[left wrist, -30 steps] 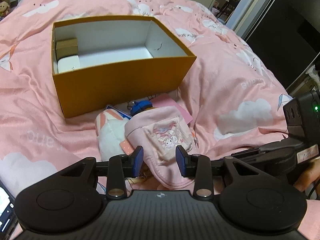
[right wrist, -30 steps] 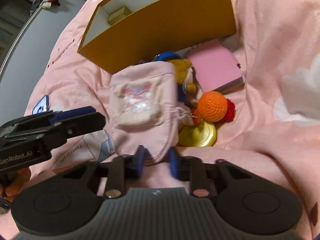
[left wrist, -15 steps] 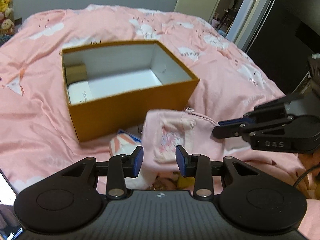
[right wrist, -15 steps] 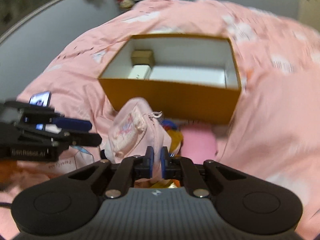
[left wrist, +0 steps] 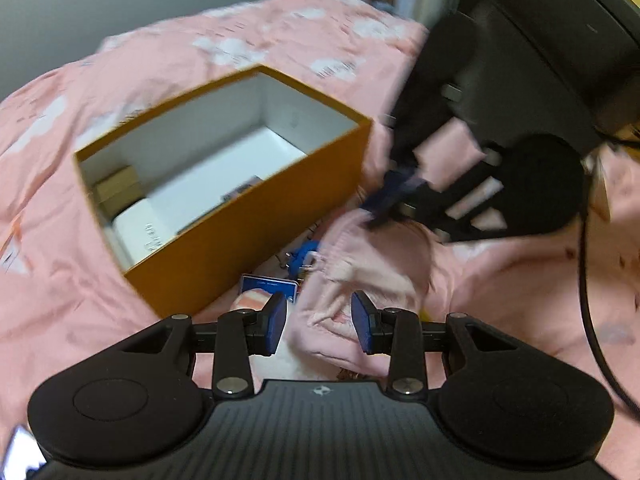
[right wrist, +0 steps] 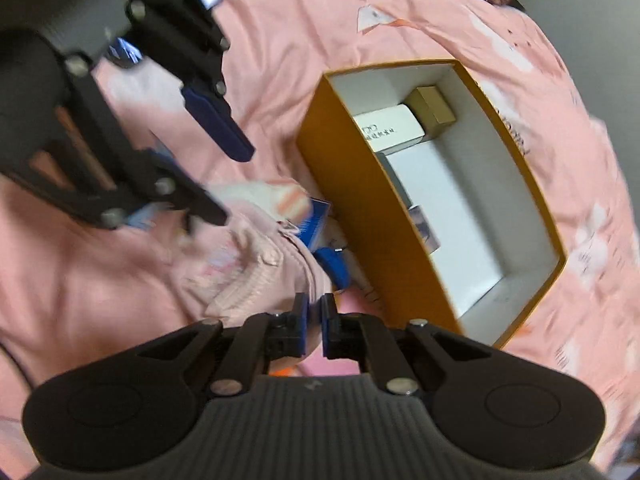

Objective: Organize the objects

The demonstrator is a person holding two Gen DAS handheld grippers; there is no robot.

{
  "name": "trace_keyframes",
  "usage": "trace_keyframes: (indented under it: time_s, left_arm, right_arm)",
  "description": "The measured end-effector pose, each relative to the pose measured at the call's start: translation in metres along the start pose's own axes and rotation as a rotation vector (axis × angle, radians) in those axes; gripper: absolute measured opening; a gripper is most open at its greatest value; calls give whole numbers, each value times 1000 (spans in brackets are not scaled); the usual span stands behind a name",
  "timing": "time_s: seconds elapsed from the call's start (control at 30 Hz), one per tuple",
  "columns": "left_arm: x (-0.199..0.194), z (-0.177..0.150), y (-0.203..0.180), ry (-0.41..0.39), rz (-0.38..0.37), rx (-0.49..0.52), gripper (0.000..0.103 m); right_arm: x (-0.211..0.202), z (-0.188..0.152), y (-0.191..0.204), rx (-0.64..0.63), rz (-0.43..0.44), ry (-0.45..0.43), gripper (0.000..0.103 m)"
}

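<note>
Pink pouch (right wrist: 256,276) blurred | right tongs (right wrist: 314,324) pinch its edge | contents hidden

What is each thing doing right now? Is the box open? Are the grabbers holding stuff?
Orange box: open, no lid, small boxes inside.
Pink pouch: lifted by one edge, hanging beside the box.
Right gripper: just closed, pinching the pouch's edge.
Left gripper: open, holding nothing.

pink cloud-print duvet (left wrist: 168,80) beneath a grey wall (left wrist: 100,4).

Motion blur smears the pink pouch (left wrist: 360,264); beneath it, a blue toy (right wrist: 334,266) shows only partly.
</note>
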State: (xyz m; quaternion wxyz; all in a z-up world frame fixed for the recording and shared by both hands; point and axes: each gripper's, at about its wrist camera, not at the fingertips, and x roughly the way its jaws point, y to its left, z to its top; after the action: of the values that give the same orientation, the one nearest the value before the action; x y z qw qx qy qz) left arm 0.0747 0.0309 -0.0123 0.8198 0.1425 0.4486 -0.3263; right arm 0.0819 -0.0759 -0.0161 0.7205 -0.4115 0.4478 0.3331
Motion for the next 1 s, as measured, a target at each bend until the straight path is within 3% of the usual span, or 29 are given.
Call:
trace_keyframes:
  time_s: [0.1, 0.4, 0.53, 0.7, 0.73, 0.77, 0.8, 1.0]
  left_arm:
    - [18, 8, 9, 37, -32, 47, 42]
    - [69, 24, 29, 164, -161, 32, 46]
    - [79, 26, 29, 187, -181, -13, 29]
    - [84, 21, 33, 200, -135, -96, 21]
    - [83, 20, 34, 200, -133, -117, 21]
    - [82, 19, 35, 202, -124, -138, 20]
    - [81, 18, 35, 200, -113, -150, 20]
    - [77, 13, 33, 201, -80, -179, 20]
  right_arm:
    - [13, -1, -12, 22, 29, -43, 7]
    - [33, -6, -23, 40, 66, -92, 7]
    - [44, -10, -29, 64, 81, -101, 7]
    - [53, -17, -52, 228, 120, -93, 9]
    - [54, -21, -58, 270, 126, -87, 18]
    - [56, -25, -64, 315, 129, -74, 33]
    - [59, -29, -69, 358, 132, -58, 37]
    - [94, -68, -95, 646, 193, 51, 43]
